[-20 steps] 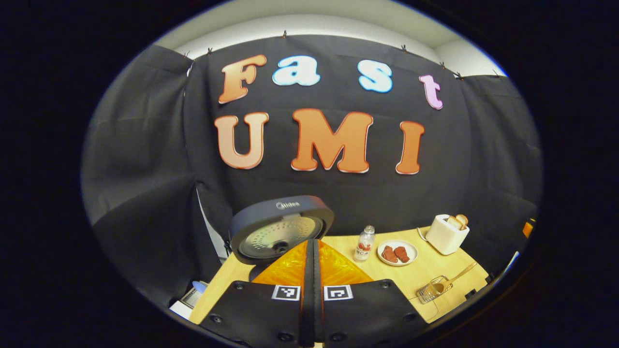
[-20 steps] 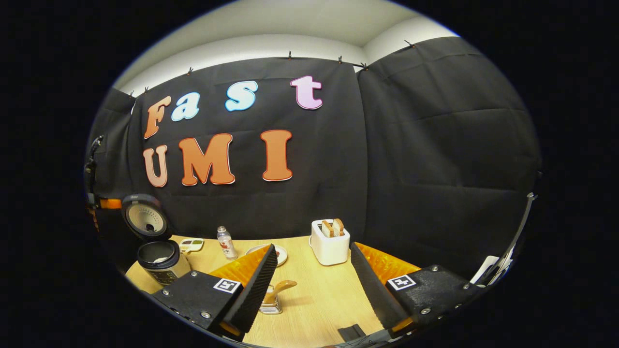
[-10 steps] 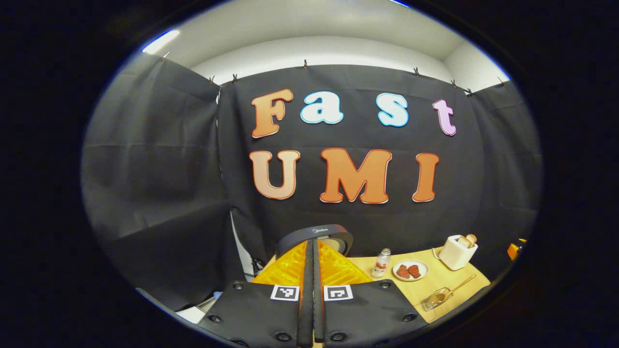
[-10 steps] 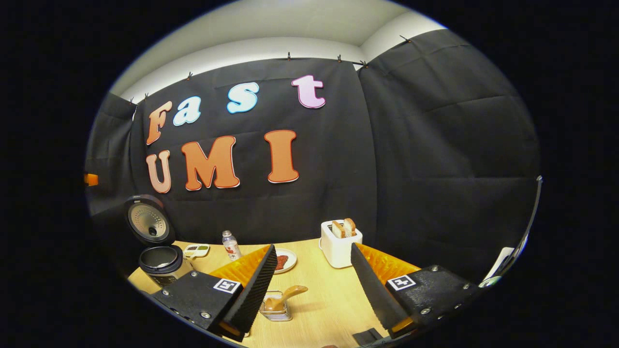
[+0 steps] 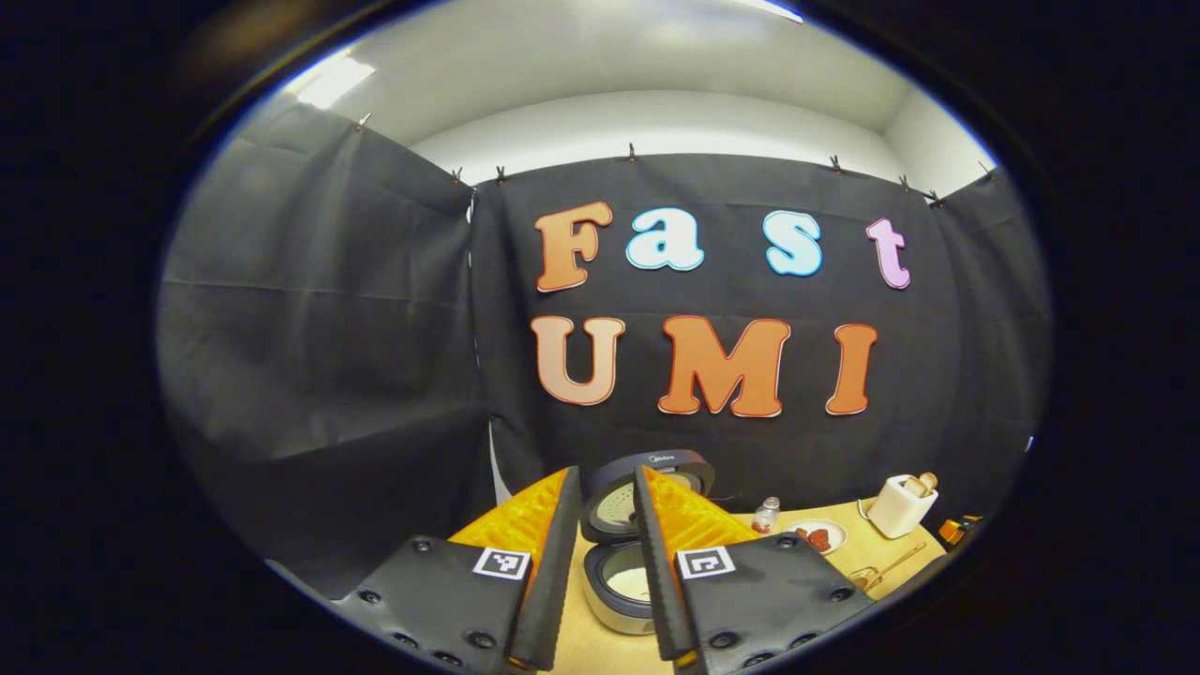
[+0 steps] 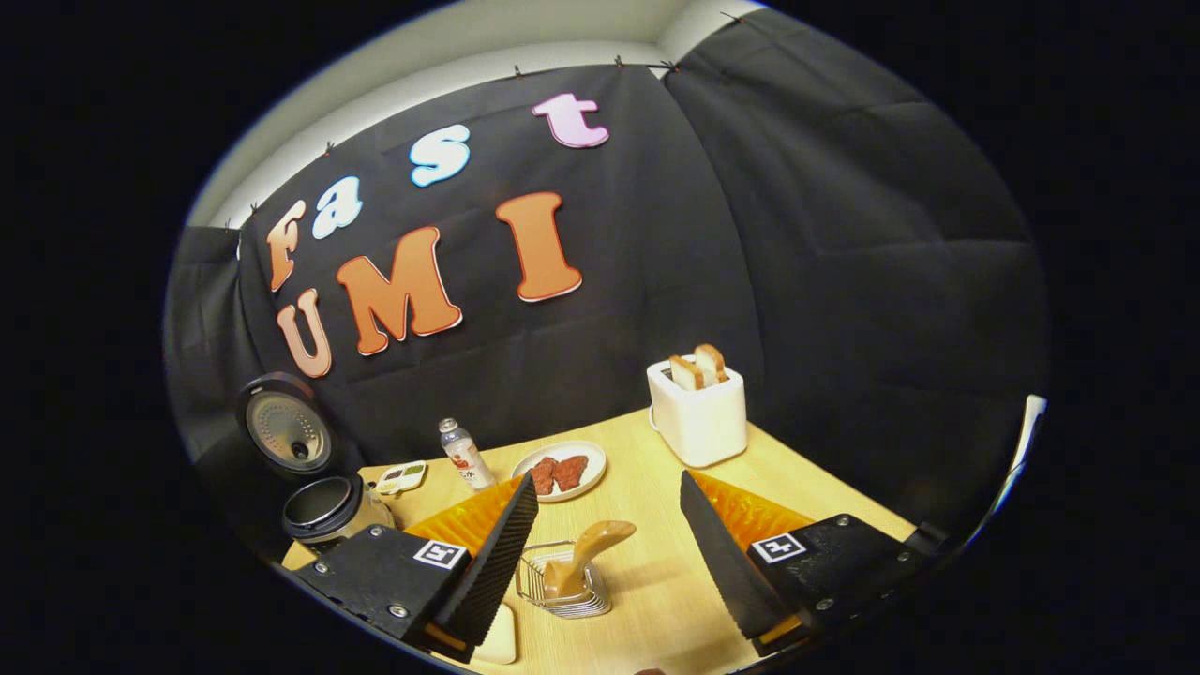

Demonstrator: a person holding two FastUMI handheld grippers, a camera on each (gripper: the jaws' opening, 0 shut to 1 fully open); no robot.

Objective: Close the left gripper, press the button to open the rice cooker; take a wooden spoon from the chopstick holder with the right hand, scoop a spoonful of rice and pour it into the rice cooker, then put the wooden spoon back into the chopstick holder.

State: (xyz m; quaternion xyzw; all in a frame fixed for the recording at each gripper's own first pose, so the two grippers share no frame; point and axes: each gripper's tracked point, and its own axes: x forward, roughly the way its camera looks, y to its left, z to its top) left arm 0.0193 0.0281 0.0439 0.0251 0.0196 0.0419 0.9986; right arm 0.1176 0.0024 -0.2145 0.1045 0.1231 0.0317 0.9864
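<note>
Dark round rice cooker (image 5: 623, 586) sits at the bench's (image 6: 656, 600) left end with its lid (image 5: 647, 480) up, so we judge the button press done; our left gripper (image 5: 605, 572) hangs back from it, jaws slightly parted on nothing. Our right gripper (image 6: 600, 553) has jaws spread wide, lined up on the light wooden spoon (image 6: 591, 553) leaning in the small wire chopstick holder (image 6: 562, 586) just ahead, likely for the grab. We can't spot the rice supply; white toaster (image 6: 698, 422) and plate of meat (image 6: 561, 472) stand farther back.
</note>
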